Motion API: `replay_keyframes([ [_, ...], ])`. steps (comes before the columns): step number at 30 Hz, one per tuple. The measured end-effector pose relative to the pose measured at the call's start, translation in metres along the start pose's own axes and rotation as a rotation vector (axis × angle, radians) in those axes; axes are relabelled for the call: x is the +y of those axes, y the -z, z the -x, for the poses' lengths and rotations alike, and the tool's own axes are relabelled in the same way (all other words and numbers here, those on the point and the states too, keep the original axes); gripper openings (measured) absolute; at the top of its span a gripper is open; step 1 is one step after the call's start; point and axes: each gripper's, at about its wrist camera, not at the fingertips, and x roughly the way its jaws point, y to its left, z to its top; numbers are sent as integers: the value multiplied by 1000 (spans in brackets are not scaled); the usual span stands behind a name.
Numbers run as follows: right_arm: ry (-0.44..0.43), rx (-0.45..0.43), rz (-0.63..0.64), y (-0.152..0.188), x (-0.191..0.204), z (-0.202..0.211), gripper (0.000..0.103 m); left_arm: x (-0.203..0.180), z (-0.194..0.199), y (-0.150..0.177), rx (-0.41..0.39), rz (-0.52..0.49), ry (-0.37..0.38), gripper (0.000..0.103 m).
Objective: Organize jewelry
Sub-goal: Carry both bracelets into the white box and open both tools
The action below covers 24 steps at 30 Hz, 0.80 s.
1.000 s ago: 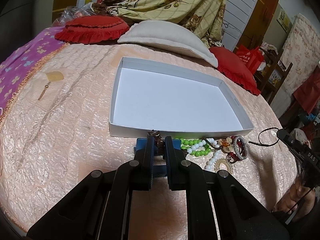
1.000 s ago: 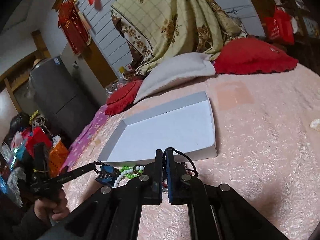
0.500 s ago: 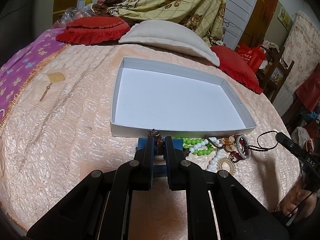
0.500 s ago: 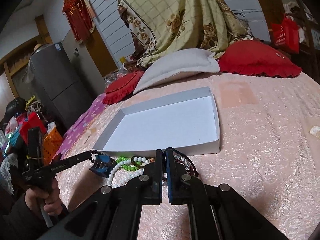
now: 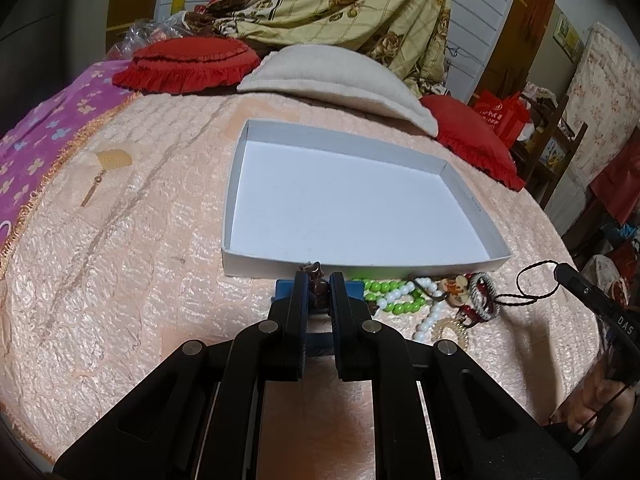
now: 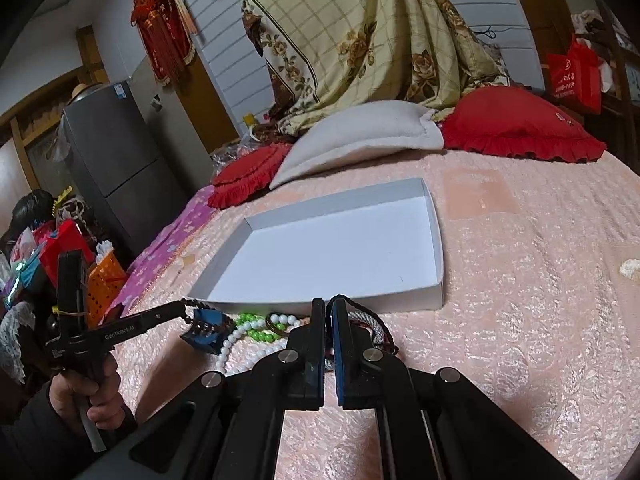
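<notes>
No jewelry lies in the white tray at frame center; left gripper pinches a dark bead bracelet, right gripper pinches a black cord, the bead pile remains outside.

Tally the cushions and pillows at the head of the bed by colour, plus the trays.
Red cushions: 2
Beige pillow: 1
White tray: 1
Total: 4
</notes>
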Motion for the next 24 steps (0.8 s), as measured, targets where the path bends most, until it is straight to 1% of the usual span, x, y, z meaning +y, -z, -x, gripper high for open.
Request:
replay_keyframes([
  [4, -17, -22, -4, -8, 0, 4, 3, -3, 11, -5, -21, 0, 22, 9],
  [8, -16, -24, 4, -20, 4, 1, 3, -9, 20, -14, -33, 1, 50, 9],
  [13, -17, -46, 19, -45, 11, -9, 3, -24, 22, -30, -44, -22, 97, 9],
  [15, -16, -47, 18, -55, 12, -15, 3, -27, 22, -41, -56, -15, 109, 9],
  [17, -3, -41, 18, -65, 11, -27, 3, -28, 20, -53, -58, 5, 127, 9],
  [21, 23, -34, 8, -71, 1, -50, 3, -31, 8, -78, -77, 14, 112, 9],
  [24, 32, -5, -13, -72, -10, -67, 3, -32, -9, -88, -74, 32, 106, 9],
])
